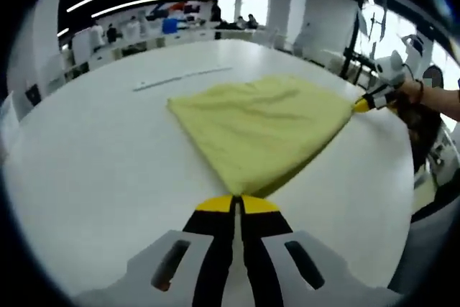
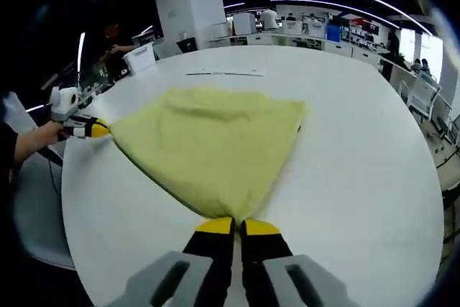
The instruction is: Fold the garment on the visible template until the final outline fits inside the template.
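- Left gripper (image 1: 237,203) jaws pinch one cloth (image 1: 262,131) corner; right gripper (image 2: 237,224) jaws pinch another.
- Bare white worktop (image 1: 93,177) surrounds the cloth.

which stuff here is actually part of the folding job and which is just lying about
Part of the job:
- yellow garment, spread on the white table
- left gripper, shut on a garment corner
- right gripper, shut on another corner

Just lying about:
- thin pale strip on the table beyond the garment
- desks and people in the background
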The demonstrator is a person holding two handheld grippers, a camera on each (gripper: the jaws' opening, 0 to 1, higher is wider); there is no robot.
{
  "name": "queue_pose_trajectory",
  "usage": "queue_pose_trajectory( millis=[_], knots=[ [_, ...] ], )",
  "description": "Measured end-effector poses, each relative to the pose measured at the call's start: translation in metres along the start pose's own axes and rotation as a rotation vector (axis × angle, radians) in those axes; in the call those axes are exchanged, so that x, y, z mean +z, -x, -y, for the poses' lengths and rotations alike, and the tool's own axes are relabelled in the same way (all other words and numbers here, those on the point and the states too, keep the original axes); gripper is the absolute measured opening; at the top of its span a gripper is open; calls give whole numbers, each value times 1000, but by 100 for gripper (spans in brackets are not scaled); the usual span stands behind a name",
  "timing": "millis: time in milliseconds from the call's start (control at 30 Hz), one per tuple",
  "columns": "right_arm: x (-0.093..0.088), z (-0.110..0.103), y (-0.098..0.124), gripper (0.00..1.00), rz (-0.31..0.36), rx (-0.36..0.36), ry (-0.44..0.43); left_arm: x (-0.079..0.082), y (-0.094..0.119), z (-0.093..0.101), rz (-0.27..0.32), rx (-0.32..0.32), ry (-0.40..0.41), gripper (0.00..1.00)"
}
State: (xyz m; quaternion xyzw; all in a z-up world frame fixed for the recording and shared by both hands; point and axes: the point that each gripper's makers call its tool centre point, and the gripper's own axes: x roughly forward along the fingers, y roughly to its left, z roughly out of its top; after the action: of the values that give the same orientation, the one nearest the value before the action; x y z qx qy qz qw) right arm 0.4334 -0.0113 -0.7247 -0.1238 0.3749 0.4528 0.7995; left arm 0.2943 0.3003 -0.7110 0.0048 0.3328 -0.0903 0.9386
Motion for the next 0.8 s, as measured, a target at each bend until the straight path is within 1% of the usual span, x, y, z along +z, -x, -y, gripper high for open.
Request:
queue_pose_trajectory(
  millis=[300,800],
  knots=[
    [-2,-3,3,0,-5,7,-9,-6,4,4,-23,-4,-22,0],
    [-14,-25,11,0,-24,42,9,-23,24,9,-51,6,-20,0]
  ],
)
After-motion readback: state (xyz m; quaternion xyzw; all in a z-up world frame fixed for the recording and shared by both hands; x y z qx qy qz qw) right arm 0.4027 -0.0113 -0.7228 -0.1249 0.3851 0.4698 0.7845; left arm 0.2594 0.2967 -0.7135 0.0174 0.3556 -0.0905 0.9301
